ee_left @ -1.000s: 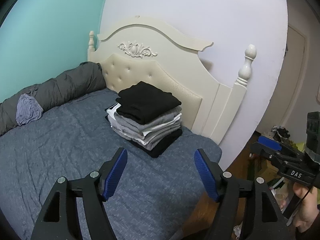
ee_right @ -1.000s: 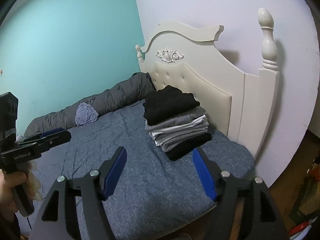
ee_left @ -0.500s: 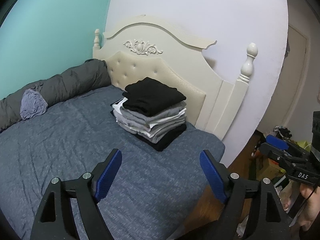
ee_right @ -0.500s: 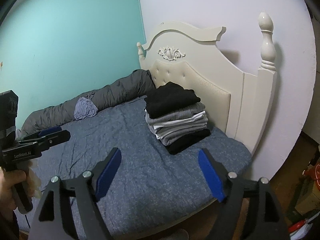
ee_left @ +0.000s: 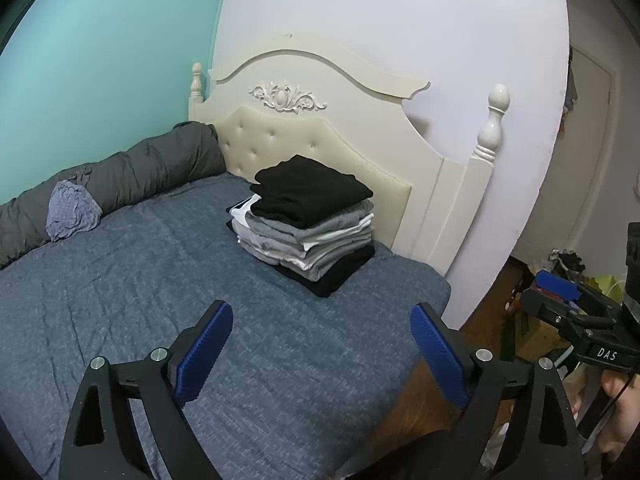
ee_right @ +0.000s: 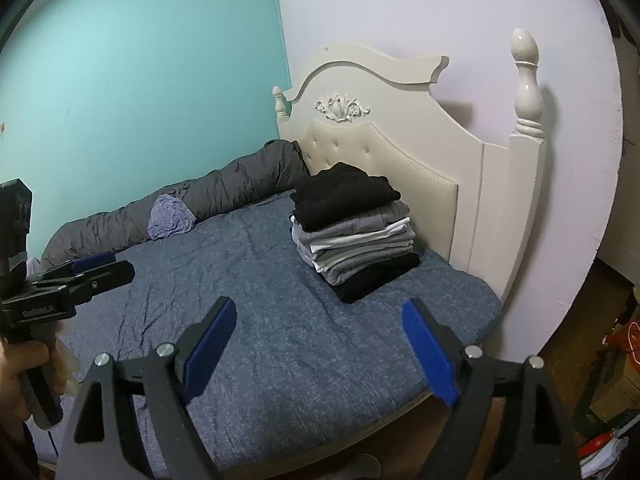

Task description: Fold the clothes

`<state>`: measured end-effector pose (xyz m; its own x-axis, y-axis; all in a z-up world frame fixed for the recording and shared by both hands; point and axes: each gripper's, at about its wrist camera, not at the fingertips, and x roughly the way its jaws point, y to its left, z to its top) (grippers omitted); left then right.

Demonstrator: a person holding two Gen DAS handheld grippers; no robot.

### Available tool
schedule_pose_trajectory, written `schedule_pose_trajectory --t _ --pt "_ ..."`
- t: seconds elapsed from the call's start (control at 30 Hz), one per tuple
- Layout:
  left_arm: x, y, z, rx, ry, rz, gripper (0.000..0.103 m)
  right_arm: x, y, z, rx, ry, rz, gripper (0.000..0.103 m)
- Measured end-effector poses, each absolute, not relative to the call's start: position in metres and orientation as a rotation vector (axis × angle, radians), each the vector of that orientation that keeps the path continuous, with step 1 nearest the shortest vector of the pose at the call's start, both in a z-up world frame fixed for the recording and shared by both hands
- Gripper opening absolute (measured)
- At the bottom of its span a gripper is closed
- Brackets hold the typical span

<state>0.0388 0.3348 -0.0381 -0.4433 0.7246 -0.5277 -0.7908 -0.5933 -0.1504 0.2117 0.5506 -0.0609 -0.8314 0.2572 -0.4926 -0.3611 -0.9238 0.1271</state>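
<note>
Both claws are hanging empty over the bed. The left claw and the right claw have just been spreading their blue pads wider, nothing between them.

The stack of folded clothes is sitting at about 12 o'clock from the left claw, near the headboard and well apart from both claws. One crumpled cloth is lying at about 10 o'clock, resting against the grey roll by the teal wall.

Likely risks from here: the stack is standing tall and slightly uneven, black on top, greys and whites below, so a nudge from a claw could probably topple it or drag the soft top layer askew. The crumpled cloth looks thin and limp; pinching it in a bunch would probably gather several layers and leave a lumpy fold. The sheet is wrinkled, mottled blue knit, and a low pinch could catch it along with the garment.

The headboard is cream, tufted, carved, with turned posts.
</note>
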Motion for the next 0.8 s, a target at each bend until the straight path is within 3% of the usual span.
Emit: schedule_pose_trajectory --t 0.23,0.37,0.8 --pt "0.047 0.327 -0.039 -0.681 0.136 2.103 0.103 0.217 0.547 -0.065 -0.682 0.306 2.71 0.093" --pt "0.051 0.323 -0.038 -0.676 0.144 2.105 0.103 0.22 0.544 -0.066 -0.674 0.3 2.712 0.097" --pt "0.06 0.318 -0.044 -0.676 0.148 2.096 0.103 0.227 0.537 -0.068 -0.654 0.3 2.715 0.1"
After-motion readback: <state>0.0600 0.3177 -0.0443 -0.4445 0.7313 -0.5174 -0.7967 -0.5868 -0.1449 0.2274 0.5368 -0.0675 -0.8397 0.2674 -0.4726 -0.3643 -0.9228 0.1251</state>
